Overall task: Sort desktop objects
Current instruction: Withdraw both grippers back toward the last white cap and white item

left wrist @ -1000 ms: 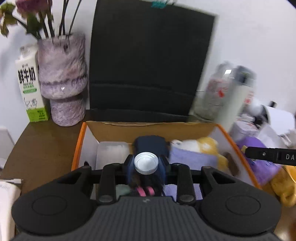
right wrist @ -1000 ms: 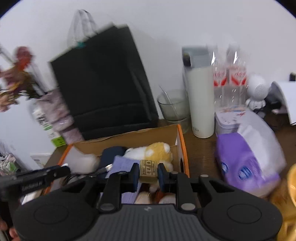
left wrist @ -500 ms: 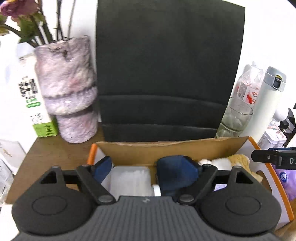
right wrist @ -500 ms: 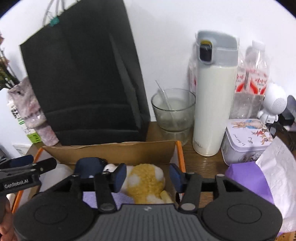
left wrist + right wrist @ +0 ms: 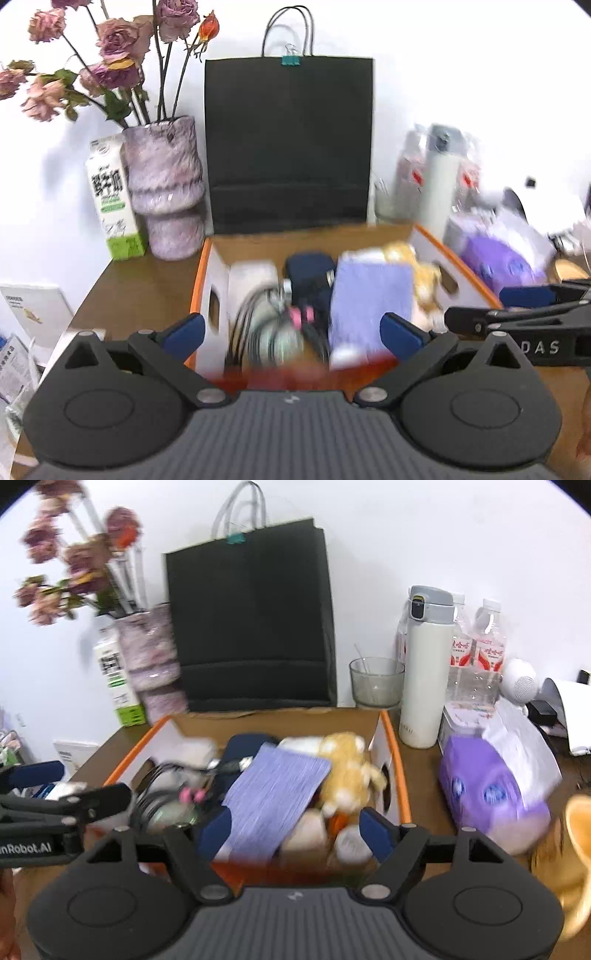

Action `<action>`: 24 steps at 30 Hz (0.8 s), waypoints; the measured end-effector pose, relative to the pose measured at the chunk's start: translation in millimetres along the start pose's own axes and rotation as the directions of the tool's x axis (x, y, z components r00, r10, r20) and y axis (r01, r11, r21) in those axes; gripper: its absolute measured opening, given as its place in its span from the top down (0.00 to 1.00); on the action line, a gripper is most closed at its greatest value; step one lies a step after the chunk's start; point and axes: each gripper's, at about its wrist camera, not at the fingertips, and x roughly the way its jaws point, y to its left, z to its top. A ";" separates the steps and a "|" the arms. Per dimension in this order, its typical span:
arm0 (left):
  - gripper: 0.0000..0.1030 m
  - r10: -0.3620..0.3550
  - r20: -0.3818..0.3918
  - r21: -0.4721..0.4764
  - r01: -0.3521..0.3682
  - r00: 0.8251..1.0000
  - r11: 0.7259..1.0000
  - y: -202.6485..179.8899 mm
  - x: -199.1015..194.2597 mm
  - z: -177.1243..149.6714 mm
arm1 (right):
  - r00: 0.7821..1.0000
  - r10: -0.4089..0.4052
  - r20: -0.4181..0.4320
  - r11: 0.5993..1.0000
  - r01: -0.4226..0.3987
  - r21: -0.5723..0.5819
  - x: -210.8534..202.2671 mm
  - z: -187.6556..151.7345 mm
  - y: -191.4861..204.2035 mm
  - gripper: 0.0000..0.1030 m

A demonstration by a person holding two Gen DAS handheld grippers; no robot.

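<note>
An orange-edged cardboard box (image 5: pixel 199 280) (image 5: pixel 397 775) stands on the brown desk, full of things. Inside lie a purple notebook (image 5: pixel 369 295) (image 5: pixel 273 794), a yellow plush toy (image 5: pixel 421 273) (image 5: pixel 347 771), a dark blue case (image 5: pixel 310 273) (image 5: pixel 243 746) and black cables (image 5: pixel 251 321). My left gripper (image 5: pixel 291 332) hovers before the box's near edge, its jaws opening wide with nothing pressed between them. My right gripper (image 5: pixel 295 829) is beside it on the right, jaws also opening and holding nothing. Each gripper shows at the edge of the other's view.
Behind the box stands a black paper bag (image 5: pixel 288 147). At the left are a vase of dried roses (image 5: pixel 162 192) and a milk carton (image 5: pixel 110 199). At the right are a white flask (image 5: pixel 424 664), a glass (image 5: pixel 376 683), water bottles (image 5: pixel 476 650) and a purple tissue pack (image 5: pixel 487 794).
The left gripper let go of a white-capped bottle and the right of a small brown block. Both opened and pulled back from the box, so more of it shows.
</note>
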 end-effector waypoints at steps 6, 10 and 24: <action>0.00 -0.038 -0.040 0.015 0.039 0.998 0.999 -3.5 -49.2 -86.8 | 1.000 0.004 0.023 1.000 -0.003 -0.029 -53.9 -86.6 9.8 0.14; 0.00 -0.048 -0.070 -0.026 0.046 0.996 0.999 2.1 -74.2 -138.8 | 0.998 0.043 0.052 0.999 -0.043 0.014 -89.3 -141.6 6.3 0.09; 0.00 -0.062 -0.011 -0.097 0.061 0.998 0.993 16.2 -116.1 -187.2 | 0.962 0.016 0.271 1.000 -0.019 0.010 -150.7 -184.2 22.5 0.00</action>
